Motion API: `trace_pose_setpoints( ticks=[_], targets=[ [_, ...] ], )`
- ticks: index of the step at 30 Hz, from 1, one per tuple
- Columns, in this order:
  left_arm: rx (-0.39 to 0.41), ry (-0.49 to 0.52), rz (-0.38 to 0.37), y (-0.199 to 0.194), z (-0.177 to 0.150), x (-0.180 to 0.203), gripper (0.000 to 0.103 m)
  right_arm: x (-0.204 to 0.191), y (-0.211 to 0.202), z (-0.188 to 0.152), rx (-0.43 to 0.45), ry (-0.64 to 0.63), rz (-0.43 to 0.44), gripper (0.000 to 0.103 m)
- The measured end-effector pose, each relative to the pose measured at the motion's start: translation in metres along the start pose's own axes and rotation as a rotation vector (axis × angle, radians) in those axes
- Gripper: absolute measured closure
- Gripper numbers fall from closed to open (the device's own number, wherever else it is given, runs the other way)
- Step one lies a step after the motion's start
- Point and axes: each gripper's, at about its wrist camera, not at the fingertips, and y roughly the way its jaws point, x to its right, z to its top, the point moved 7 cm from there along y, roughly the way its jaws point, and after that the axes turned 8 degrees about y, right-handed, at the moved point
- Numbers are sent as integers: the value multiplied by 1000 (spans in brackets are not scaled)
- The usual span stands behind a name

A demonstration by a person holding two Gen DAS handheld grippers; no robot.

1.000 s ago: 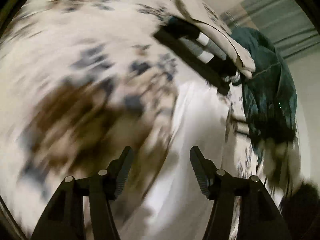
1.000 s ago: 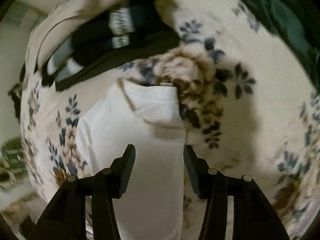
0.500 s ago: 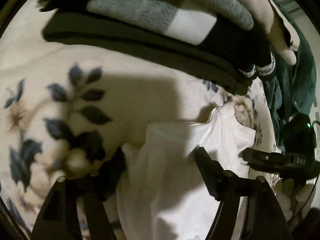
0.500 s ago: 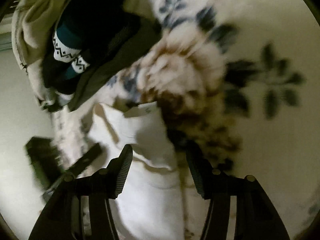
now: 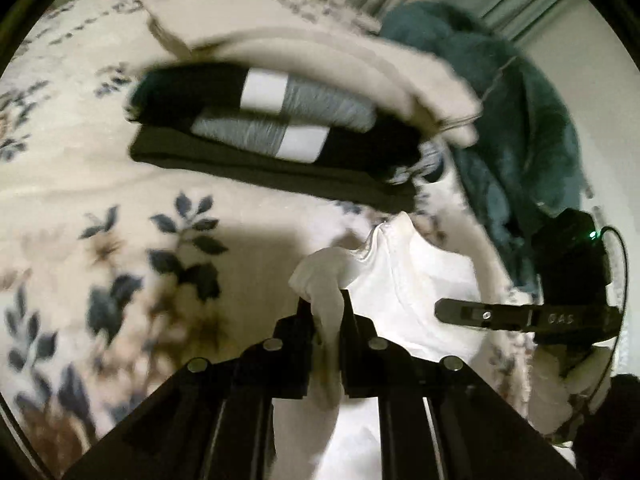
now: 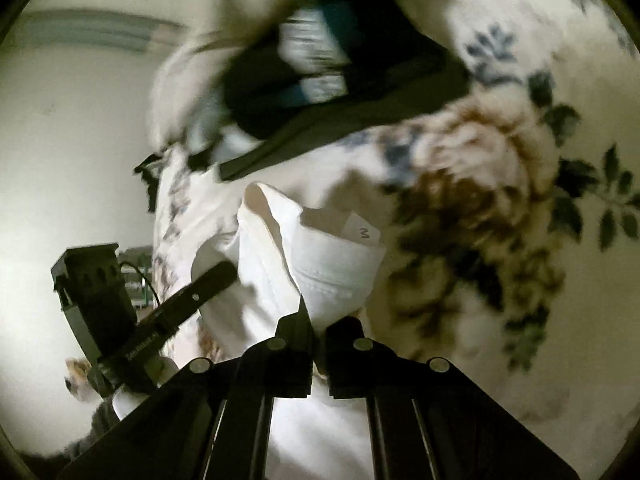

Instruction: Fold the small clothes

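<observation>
White shirt (image 5: 416,280) lies on the floral blanket (image 5: 100,184), collar end at 12 o'clock toward the stack of folded clothes (image 5: 280,128). Left claw (image 5: 325,308) is pinched tight on a bunch of shirt fabric near one shoulder. Right claw (image 6: 318,320) is clamped on the neck edge, just below the size tag (image 6: 365,233). Step in hand: both top corners gripped, ready for a fold. Next move likely calls for lifting both together, evenly, and carrying the top toward the hem at 6 o'clock.
</observation>
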Motion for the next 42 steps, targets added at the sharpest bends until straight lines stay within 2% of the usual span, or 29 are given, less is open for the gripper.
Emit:
trace_pose_setpoints(
  ticks=[3,5,6,8,9,10,11,12,13,16,20,24,27,28,29,30,31,32,35,38,41,42],
  targets=[
    [14,-9,-12,-41,-26,12,94,-24,-17,-38,6,-77,1,98],
    [-7,-30,-22,-56,-49,21,90,-37,-23,-75,-4,-146,-20,98],
    [-31,-43,-24,-64,-66,26,90,-33,-30,-91,-21,-175,-34,98],
    [-88,-110,-37,-79,-101,27,79,-25,-31,-133,-114,-209,-45,95],
    [-118,-163,-37,-87,-124,22,71,-16,-36,-153,-170,-212,-42,85],
    [-139,-204,-35,-93,-138,18,55,-11,-36,-176,-226,-217,-53,78],
    [-170,-268,-31,-103,-160,7,49,-6,-34,-192,-259,-218,-66,62],
    [-181,-317,-31,-109,-174,-1,48,0,-33,-207,-287,-212,-71,53],
    [-187,-364,-29,-114,-186,-7,48,5,-35,-219,-302,-196,-68,52],
    [-191,-451,-10,-126,-199,-24,48,21,-44,-229,-274,-89,-38,51],
    [-149,-388,21,-119,-173,-23,48,34,-57,-210,-152,56,-11,48],
    [-183,-334,35,-69,-150,-6,48,43,-40,-193,-89,193,-38,48],
    [-258,-319,64,-32,-155,-2,48,57,-23,-187,-58,281,-139,48],
    [-268,-305,83,-25,-158,0,55,63,-15,-191,-63,321,-160,48],
    [-262,-290,100,-21,-160,2,70,66,-9,-195,-69,352,-167,48],
    [-248,-277,106,-21,-161,5,98,69,-4,-200,-72,381,-168,59],
    [-242,-269,111,-23,-163,7,97,71,1,-207,-72,397,-166,77],
    [-227,-263,113,-27,-165,10,97,72,4,-214,-78,400,-185,99],
    [-229,-268,121,-41,-177,11,97,75,3,-226,-65,378,-236,99],
    [-316,-287,108,-36,-196,5,96,78,6,-237,-110,388,-239,99],
    [-361,-315,64,-40,-192,5,86,72,-1,-234,-120,354,-253,97],
    [-339,-304,57,-49,-181,6,83,71,-9,-231,-104,339,-258,90]
  ],
)
